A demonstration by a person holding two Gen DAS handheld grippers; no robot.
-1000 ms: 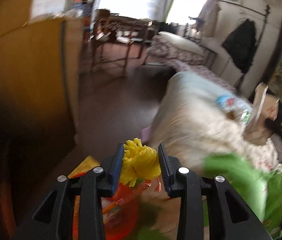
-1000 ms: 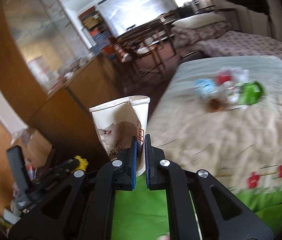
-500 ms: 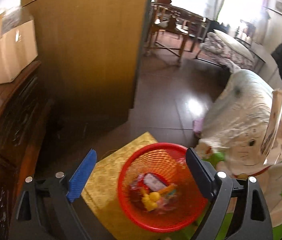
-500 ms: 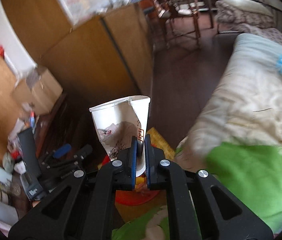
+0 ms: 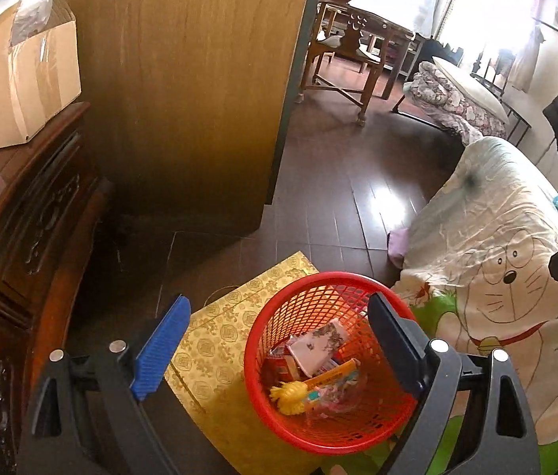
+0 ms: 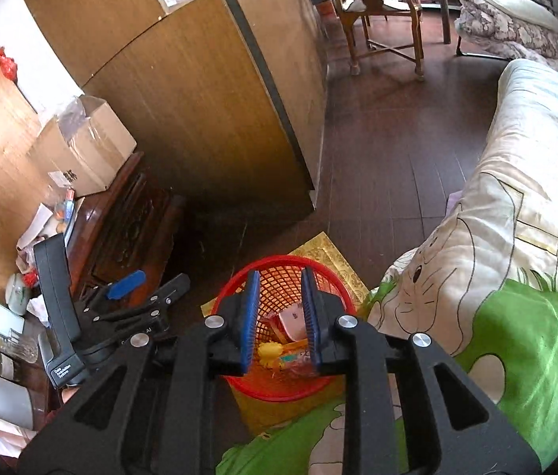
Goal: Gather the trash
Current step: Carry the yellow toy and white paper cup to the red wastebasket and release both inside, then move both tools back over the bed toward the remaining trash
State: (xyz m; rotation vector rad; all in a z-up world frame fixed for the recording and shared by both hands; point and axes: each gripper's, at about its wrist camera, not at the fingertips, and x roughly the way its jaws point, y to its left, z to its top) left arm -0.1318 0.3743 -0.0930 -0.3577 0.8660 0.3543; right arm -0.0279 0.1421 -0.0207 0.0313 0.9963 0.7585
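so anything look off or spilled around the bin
Nothing spilled. The red mesh plastic basket stands upright on a yellow patterned flat box, and the crushed white paper cup and yellow fuzzy scrap lie inside. Both the left hand-held gripper and right hand-held gripper are open.

Sharp daylit frames; blown-out bright window (image 5: 484, 8) at one o'clock glares off the dark wooden floor (image 5: 378, 198); fisheye edges bend.
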